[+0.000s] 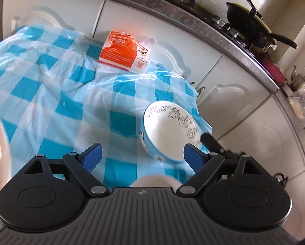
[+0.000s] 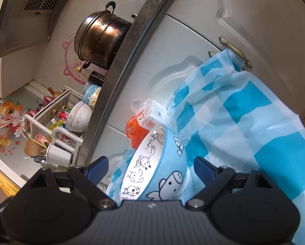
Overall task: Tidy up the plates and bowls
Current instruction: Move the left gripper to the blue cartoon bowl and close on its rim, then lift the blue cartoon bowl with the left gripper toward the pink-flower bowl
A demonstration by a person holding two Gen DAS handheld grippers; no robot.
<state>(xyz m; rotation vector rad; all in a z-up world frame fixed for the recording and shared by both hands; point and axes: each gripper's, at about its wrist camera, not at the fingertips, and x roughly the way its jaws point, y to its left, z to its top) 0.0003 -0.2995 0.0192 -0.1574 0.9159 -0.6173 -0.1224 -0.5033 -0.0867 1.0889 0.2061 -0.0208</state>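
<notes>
A: Starting at the left of the left wrist view: a pale curved thing runs off the left edge, too blurred for me to name. The checked cloth (image 1: 56, 94) covers the table, with an orange packet (image 1: 123, 52) lying at upper centre.

B: And the left gripper (image 1: 142, 157)?

A: Spread wide, nothing between its blue pads (image 1: 92, 156). The bowl (image 1: 169, 130) sits lower right of centre, tipped on the cloth, just beside the right-hand pad.

B: The other tool?

A: In the right wrist view the right gripper (image 2: 150, 166) straddles that same bowl (image 2: 154, 167) at lower centre. Its jaws are apart, with gaps on both sides, so it's not gripping yet as far as I can see.

B: How would that bowl behave?

A: Glazed ceramic, I'd say: stiff, slick, breakable, moderately heavy. It's leaning, so a nudge could roll it. The rim looks like the best place to pinch, one pad inside and one outside.

B: Anything in the way?

A: The cloth is thin and crinkled; it may drag. The orange packet (image 2: 135, 130) sits just behind the bowl. Further left in that view, a dish rack (image 2: 56, 130) holds other bowls on the counter, with a big metal pot (image 2: 100, 41) above it in the picture. The counter edge (image 2: 119, 81) runs between them and the table. In the left view's upper right there's a black wok (image 1: 252, 25), well apart.
</notes>
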